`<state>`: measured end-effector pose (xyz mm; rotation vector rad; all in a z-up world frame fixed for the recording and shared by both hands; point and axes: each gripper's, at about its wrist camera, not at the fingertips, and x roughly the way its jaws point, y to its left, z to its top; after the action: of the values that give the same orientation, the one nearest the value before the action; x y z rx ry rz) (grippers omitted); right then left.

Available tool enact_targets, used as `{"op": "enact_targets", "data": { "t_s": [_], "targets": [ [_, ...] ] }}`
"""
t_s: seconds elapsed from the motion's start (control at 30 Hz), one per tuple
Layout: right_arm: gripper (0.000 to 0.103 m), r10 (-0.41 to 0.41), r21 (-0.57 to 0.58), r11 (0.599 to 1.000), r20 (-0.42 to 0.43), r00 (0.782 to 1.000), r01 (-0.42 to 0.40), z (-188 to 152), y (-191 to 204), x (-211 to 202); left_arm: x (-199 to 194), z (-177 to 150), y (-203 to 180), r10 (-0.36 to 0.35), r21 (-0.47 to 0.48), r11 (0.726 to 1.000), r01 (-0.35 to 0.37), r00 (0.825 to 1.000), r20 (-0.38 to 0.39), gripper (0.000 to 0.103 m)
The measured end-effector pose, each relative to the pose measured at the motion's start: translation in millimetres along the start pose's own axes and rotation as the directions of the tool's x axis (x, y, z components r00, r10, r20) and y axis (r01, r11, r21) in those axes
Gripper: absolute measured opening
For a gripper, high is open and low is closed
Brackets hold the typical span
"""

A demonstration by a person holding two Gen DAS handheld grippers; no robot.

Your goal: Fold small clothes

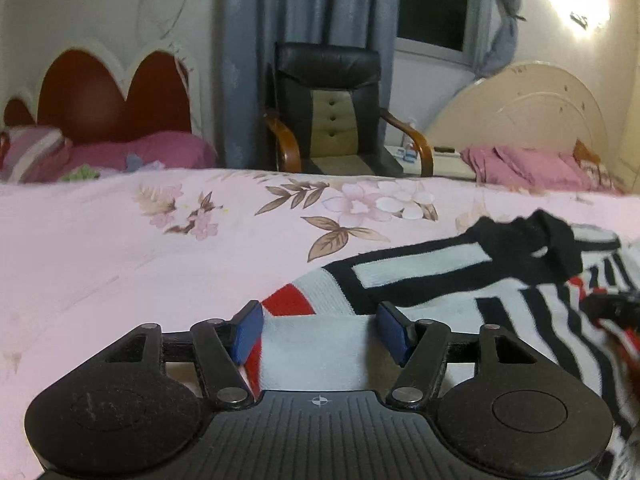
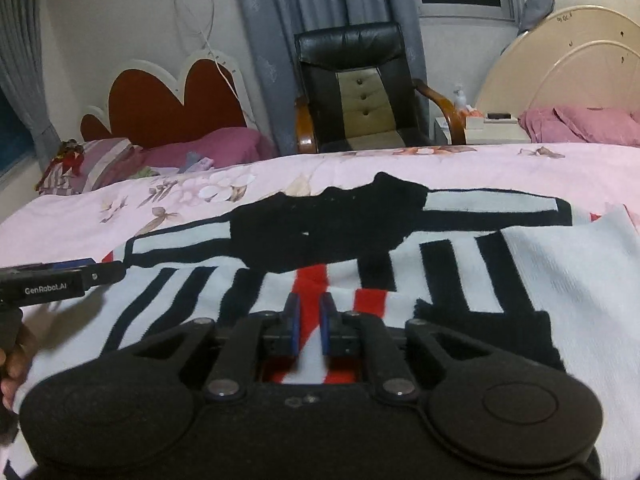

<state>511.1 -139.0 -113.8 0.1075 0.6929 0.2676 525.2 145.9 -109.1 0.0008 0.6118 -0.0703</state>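
A white knitted sweater (image 1: 420,268) (image 2: 560,280) with black stripes, red bands and a black collar (image 2: 320,224) lies spread on the pink floral bedspread (image 1: 120,260) (image 2: 280,168). My left gripper (image 1: 320,330) is open over the sweater's left end. A white strip of sleeve lies between its blue pads (image 1: 248,330), and neither pad presses on it. It shows again as the left gripper (image 2: 60,276) at the left edge of the right wrist view, held by a hand (image 2: 12,360). My right gripper (image 2: 310,320) sits low over the red centre band, shut to a narrow slit; whether cloth is pinched is unclear.
Beyond the bed stands a black and tan office chair (image 1: 332,112) (image 2: 360,88) before grey curtains. A red scalloped headboard (image 1: 112,96) with pink pillows is at far left. A cream headboard (image 2: 560,60), pink bedding and a small nightstand (image 2: 480,128) are at far right.
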Motion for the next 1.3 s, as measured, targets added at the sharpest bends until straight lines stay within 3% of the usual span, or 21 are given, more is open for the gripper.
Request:
{"op": "enact_targets", "data": {
  "t_s": [0.1, 0.17, 0.2, 0.3, 0.37, 0.5, 0.63, 0.8, 0.97, 1.2, 1.27, 1.3],
  "targets": [
    [0.01, -0.015, -0.039, 0.999, 0.01, 1.0, 0.016, -1.8, 4.4, 0.1, -0.8, -1.9, 4.5, -0.012, -0.028, 1.0, 0.013, 1.0, 0.012, 0.065],
    [0.01, -0.024, -0.054, 0.998, -0.001, 1.0, 0.024, 1.3, 7.1, 0.9, -11.0, 0.1, -1.3, 0.021, -0.027, 0.999, -0.02, 1.0, 0.021, 0.065],
    [0.016, -0.027, -0.049, 0.998, -0.005, 1.0, 0.027, 5.1, 9.2, -1.9, -21.3, 0.5, -7.6, 0.016, -0.025, 1.0, -0.015, 0.999, 0.045, 0.065],
    [0.019, 0.009, -0.06, 0.998, 0.036, 0.999, -0.006, 9.9, 18.9, -11.2, -41.6, -0.4, -36.8, -0.07, -0.011, 0.997, 0.071, 0.994, 0.086, 0.065],
    [0.019, 0.028, -0.069, 0.997, 0.006, 1.0, -0.028, 9.9, 27.9, -5.7, -42.7, -3.2, -65.3, -0.086, 0.037, 0.996, 0.084, 0.994, 0.066, 0.065],
    [0.018, 0.004, -0.098, 0.995, -0.047, 0.999, -0.009, 3.0, 31.2, 0.2, -35.4, -19.0, -87.5, -0.087, 0.029, 0.996, 0.087, 0.996, -0.004, 0.065],
    [0.018, -0.062, -0.134, 0.989, -0.04, 0.997, 0.056, -3.1, 12.4, -18.9, -48.4, -36.9, -76.7, -0.059, 0.041, 0.997, 0.059, 0.998, 0.001, 0.065],
    [0.017, -0.184, -0.101, 0.979, -0.044, 0.982, 0.179, -15.9, -46.6, -51.8, -72.8, -59.1, -44.6, 0.017, 0.026, 1.0, -0.017, 1.0, 0.001, 0.065],
    [0.019, -0.224, -0.065, 0.973, -0.054, 0.973, 0.221, -19.9, -61.8, -64.8, -78.0, -54.9, -46.7, 0.041, 0.059, 0.997, -0.04, 0.999, -0.012, 0.065],
    [0.02, -0.191, -0.031, 0.981, 0.0, 0.982, 0.191, -31.2, -51.1, -120.0, -118.3, -64.6, -56.4, 0.022, 0.019, 1.0, -0.021, 1.0, -0.01, 0.065],
    [0.021, -0.181, -0.026, 0.983, -0.008, 0.983, 0.181, -38.6, -53.3, -134.5, -130.7, -72.5, -57.5, 0.019, 0.007, 1.0, -0.019, 1.0, -0.014, 0.072],
    [0.022, -0.181, -0.029, 0.983, -0.013, 0.983, 0.18, -42.0, -54.9, -141.1, -136.1, -76.3, -58.3, 0.027, 0.006, 1.0, -0.027, 1.0, -0.015, 0.09]
  ]
}}
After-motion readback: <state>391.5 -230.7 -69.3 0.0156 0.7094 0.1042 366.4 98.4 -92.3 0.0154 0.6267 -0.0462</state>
